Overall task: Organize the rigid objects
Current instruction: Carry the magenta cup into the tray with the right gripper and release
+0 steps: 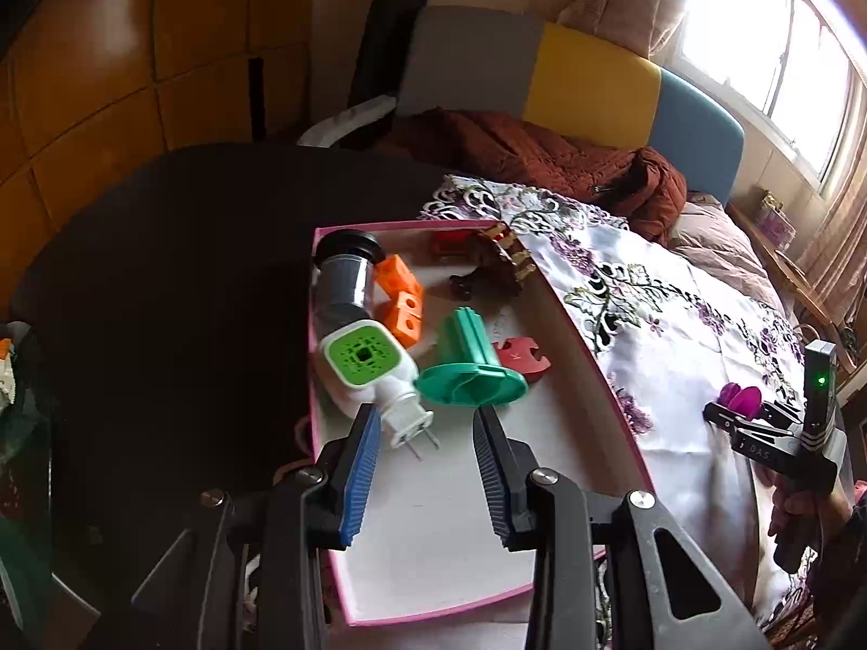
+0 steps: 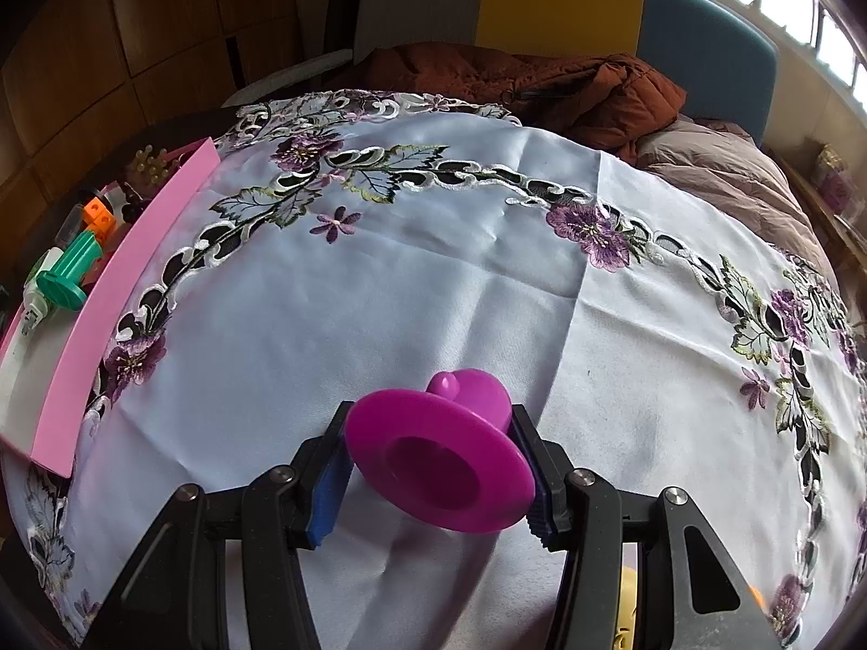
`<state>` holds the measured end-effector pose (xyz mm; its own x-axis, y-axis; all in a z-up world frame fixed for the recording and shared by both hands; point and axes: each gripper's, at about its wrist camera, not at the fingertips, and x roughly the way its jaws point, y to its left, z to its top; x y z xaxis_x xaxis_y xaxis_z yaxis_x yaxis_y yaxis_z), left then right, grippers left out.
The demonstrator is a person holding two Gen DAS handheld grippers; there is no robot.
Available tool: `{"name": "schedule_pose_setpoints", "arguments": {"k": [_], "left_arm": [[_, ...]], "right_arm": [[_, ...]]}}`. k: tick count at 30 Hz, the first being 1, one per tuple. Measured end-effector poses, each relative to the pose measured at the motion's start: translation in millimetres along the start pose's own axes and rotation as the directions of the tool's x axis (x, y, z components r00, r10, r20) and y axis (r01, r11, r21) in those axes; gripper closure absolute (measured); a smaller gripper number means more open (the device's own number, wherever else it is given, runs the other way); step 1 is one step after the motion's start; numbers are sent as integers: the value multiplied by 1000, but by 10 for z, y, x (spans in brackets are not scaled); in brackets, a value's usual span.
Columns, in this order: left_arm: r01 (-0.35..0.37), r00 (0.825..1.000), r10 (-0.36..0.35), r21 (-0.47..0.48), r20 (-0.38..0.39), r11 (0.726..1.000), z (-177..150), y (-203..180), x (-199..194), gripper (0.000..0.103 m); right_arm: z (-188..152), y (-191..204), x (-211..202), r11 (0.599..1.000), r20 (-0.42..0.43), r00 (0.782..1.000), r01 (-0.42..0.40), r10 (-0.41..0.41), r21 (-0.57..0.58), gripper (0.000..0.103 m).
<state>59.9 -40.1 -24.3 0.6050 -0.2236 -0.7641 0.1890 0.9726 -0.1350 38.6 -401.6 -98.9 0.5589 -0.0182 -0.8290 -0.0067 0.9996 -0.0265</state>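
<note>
My right gripper (image 2: 436, 466) holds a purple funnel-shaped toy (image 2: 441, 455) by its stem, pads pressed on both sides, the wide flange facing my camera. It hangs just above the embroidered tablecloth (image 2: 433, 271), still outside the box. My left gripper (image 1: 425, 466) stands partly open with nothing between its pads, hovering over the near, bare end of the pink box (image 1: 596, 368).

I judge the sorting mostly done. In the left view the box already holds, from near to far, a white plug with a green face (image 1: 363, 363) at 11 o'clock of my fingertips, a green funnel toy (image 1: 468, 368) at 12 o'clock, a red puzzle piece (image 1: 520, 357) just beyond it at 1 o'clock, two orange cubes (image 1: 403, 303), a clear jar with a dark cap (image 1: 347, 265) along the left wall, and a dark brown figure (image 1: 493, 271) with a red block behind it at the far end. I see no other loose piece on the cloth in either view, so the purple toy looks like the last to go in.

The box sits at 9 o'clock of the right gripper, half on the cloth, half on a dark round table (image 1: 162, 271). Beyond lie a rust-coloured jacket (image 2: 569, 92), a chair back in grey, yellow and blue, wood-panelled walls at 10 o'clock and a bright window at 2 o'clock
</note>
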Motion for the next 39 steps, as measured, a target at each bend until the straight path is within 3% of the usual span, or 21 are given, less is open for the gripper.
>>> {"name": "schedule_pose_setpoints", "arguments": {"k": [6,24,33,39], "left_arm": [[-14,1000,14,-34,13,999,-11,179,-47,68],[5,1000,-4,-73,17,997,-169,387,-120,68],[-1,1000,2,-78,14,997,-182,419,-139,68],[-8,1000,9,-82,3,997,-218,444,-123,68]], "right_arm": [[15,0,9,1000,-13,1000,9,-8,15,49],[118,146,-104,981,-45,988,152,-147,119,50],[310,634,-433,998,71,997,23,-28,66,50],[362,1115,-549,996,107,991,-84,84,-2,50]]}}
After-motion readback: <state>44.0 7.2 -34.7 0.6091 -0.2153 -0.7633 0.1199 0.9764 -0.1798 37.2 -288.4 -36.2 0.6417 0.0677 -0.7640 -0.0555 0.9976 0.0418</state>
